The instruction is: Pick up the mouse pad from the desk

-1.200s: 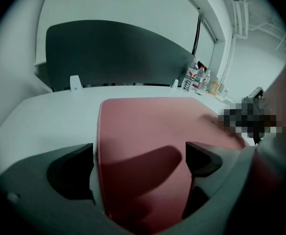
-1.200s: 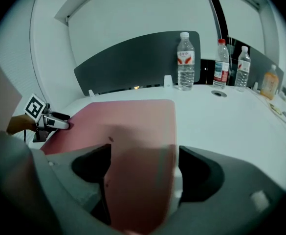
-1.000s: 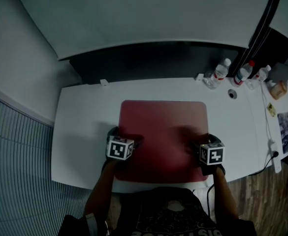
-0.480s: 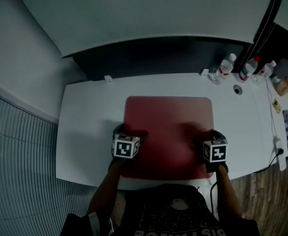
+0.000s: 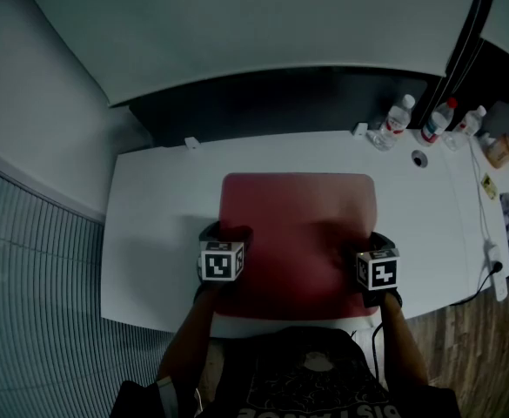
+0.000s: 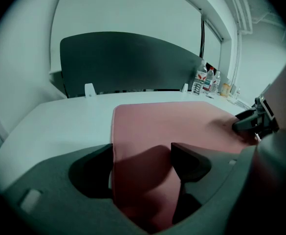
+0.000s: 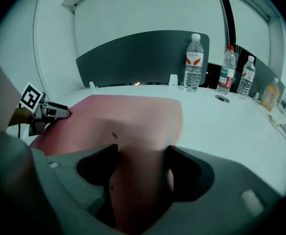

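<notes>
A large red mouse pad (image 5: 298, 225) lies flat on the white desk (image 5: 158, 216). My left gripper (image 5: 224, 234) sits at the pad's near left edge and my right gripper (image 5: 372, 241) at its near right edge. In the left gripper view the jaws of the left gripper (image 6: 143, 160) are closing, straddling the mouse pad (image 6: 172, 121) at its left border. In the right gripper view the right gripper (image 7: 143, 163) is closing too, and the mouse pad (image 7: 128, 116) bulges up between its jaws. I see no firm pinch on either side.
Three water bottles (image 5: 398, 116) and an orange bottle (image 5: 500, 151) stand at the back right, near a cable hole (image 5: 420, 158). A dark partition (image 5: 280, 94) runs behind the desk. A cable (image 5: 476, 225) runs along the right end. The desk's front edge is just below the grippers.
Both grippers stay at the pad's near corners. The head view has shifted slightly. The left gripper has tilted a little.
</notes>
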`<move>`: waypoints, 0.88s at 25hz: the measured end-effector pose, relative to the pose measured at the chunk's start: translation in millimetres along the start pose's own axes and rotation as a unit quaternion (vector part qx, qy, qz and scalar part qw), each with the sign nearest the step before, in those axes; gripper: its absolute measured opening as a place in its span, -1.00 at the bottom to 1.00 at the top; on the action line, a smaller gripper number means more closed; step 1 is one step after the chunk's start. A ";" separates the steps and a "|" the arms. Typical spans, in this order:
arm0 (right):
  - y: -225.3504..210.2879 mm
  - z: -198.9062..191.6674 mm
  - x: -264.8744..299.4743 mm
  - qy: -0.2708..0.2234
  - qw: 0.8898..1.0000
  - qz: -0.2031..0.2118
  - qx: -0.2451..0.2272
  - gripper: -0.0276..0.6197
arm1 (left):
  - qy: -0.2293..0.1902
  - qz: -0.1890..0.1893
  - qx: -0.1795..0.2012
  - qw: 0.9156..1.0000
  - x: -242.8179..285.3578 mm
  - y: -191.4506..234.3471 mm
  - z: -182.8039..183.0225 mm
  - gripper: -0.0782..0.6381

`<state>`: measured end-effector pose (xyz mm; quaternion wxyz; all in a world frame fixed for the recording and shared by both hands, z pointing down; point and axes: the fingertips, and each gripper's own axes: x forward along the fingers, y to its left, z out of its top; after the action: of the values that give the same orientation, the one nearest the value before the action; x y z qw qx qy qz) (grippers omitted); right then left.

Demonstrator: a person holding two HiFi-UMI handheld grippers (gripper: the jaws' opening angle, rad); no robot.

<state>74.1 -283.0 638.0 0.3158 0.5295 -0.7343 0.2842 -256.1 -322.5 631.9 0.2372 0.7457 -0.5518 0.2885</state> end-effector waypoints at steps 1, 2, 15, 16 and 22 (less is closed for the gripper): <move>1.3 0.5 -0.1 0.000 1.000 0.002 -0.002 0.11 | 0.000 0.000 0.001 1.000 -0.2 -0.1 0.2 0.28; 2.6 1.4 -0.3 -0.001 1.000 0.004 -0.004 0.08 | 0.001 -0.001 0.000 1.000 -0.5 -0.2 0.2 0.28; 11.7 -0.7 -0.3 0.010 0.999 0.028 -0.016 -0.20 | -0.001 0.040 0.127 0.991 -7.1 -17.2 -3.9 -0.79; 11.4 -0.8 -0.7 0.009 0.999 0.029 -0.015 -0.20 | 0.000 0.034 0.119 0.992 -7.8 -15.3 -2.0 -0.78; 11.6 0.4 -1.0 0.003 0.999 0.030 -0.013 -0.20 | 0.011 0.014 0.061 0.998 -10.3 7.3 -3.4 -0.30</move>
<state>63.1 -279.6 636.0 0.3161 0.5022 -0.7526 0.2853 -266.1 -315.2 627.5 0.1935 0.7475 -0.5410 0.3333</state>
